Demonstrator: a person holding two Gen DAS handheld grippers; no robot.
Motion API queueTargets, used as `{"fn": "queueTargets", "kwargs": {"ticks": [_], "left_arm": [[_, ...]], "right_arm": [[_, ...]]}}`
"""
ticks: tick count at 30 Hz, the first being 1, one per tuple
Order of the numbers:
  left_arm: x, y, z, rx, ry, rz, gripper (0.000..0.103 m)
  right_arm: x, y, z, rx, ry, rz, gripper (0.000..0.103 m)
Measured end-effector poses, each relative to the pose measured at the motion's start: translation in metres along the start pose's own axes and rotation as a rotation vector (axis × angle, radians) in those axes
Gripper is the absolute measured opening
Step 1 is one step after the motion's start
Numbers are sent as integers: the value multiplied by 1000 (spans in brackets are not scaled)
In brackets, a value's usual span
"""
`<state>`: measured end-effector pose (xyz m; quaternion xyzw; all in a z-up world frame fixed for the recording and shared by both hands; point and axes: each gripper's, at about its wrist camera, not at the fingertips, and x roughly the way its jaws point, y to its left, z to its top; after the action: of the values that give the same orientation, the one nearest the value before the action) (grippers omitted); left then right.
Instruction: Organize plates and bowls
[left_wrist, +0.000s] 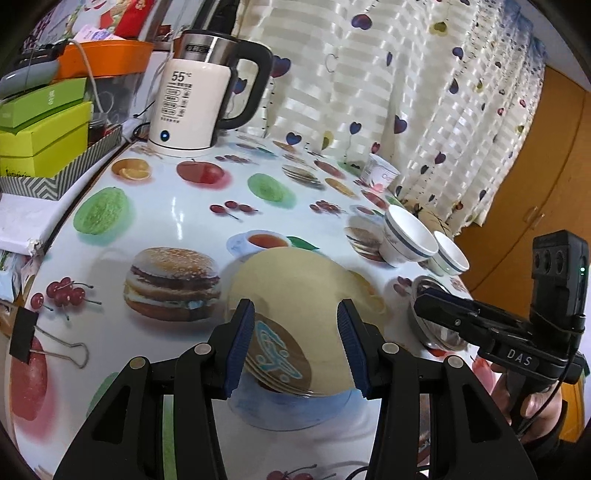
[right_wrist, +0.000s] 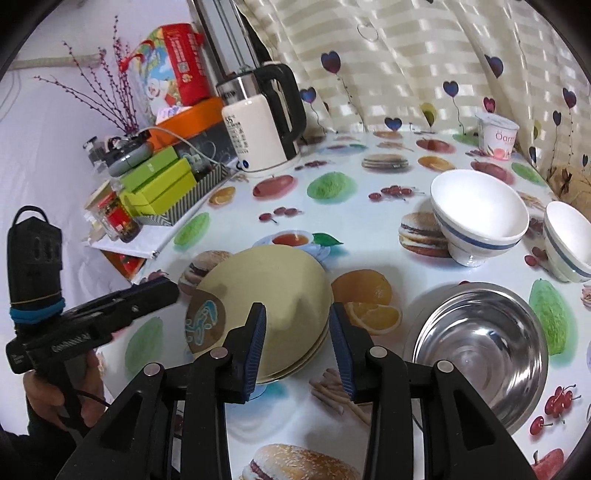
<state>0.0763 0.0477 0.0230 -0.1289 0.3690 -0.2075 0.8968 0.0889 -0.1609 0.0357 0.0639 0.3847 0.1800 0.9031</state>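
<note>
Fruit and burger prints covered the tablecloth (right_wrist: 391, 266) we worked over, with a kettle (right_wrist: 264, 125) and boxes (right_wrist: 162, 184) at the far side by the curtain. We had the plates (right_wrist: 266, 295) gathered in one stack near the middle, several yellow ones nested flush, so that part looked done. Our left gripper (left_wrist: 295, 347) hung just above the stack's near edge with its pads spread and nothing between them. Our right gripper (right_wrist: 297, 347) was likewise parted and empty, over the stack's other edge. The bowls were still loose: a steel bowl (right_wrist: 480, 347) sat alone beside the plates, and two white bowls (right_wrist: 480, 221) stood behind it, close together but not nested. We judged the bowls to be what remained, probably stacking the white pair and placing the steel one
</note>
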Motion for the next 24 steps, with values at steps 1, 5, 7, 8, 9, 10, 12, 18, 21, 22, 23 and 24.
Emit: {"fn": "queueTargets", "kwargs": {"ticks": [1,5,7,8,9,10,12,18,21,22,23,24], "left_arm": [[0,-2,-1,2,1,0,48],[1,-7,-1,16,2,2,48],[1,-10,-1,27,1,5,48],[0,-12,-2,39,-2,10,48],[0,-14,-2,47,-3,14,48],[0,-15,-1,53,-1,15,48],[1,-17,0,55,4,13,48],[2,-21,2,64,4,20,48],[3,-23,2,66,9,17,48],[4,-24,2,68,10,17,48],[4,-25,2,70,11,16,48],[5,-25,2,71,12,15,48]], "right_arm": [[-2,2,-1,-9,-7,-1,35],[-8,2,0,-10,-17,9,35],[-10,2,0,-16,-27,16,35],[-11,2,0,-15,-31,17,35],[-12,1,0,-16,-31,17,35],[-12,1,0,-18,-29,22,35],[-12,-1,0,-14,-27,25,35],[-13,-1,-1,-21,-27,28,38],[-13,-1,-1,-20,-23,35,39],[-13,-1,-1,-22,-22,34,39],[-13,-1,-1,-21,-22,36,39],[-13,0,-1,-21,-20,38,39]]}}
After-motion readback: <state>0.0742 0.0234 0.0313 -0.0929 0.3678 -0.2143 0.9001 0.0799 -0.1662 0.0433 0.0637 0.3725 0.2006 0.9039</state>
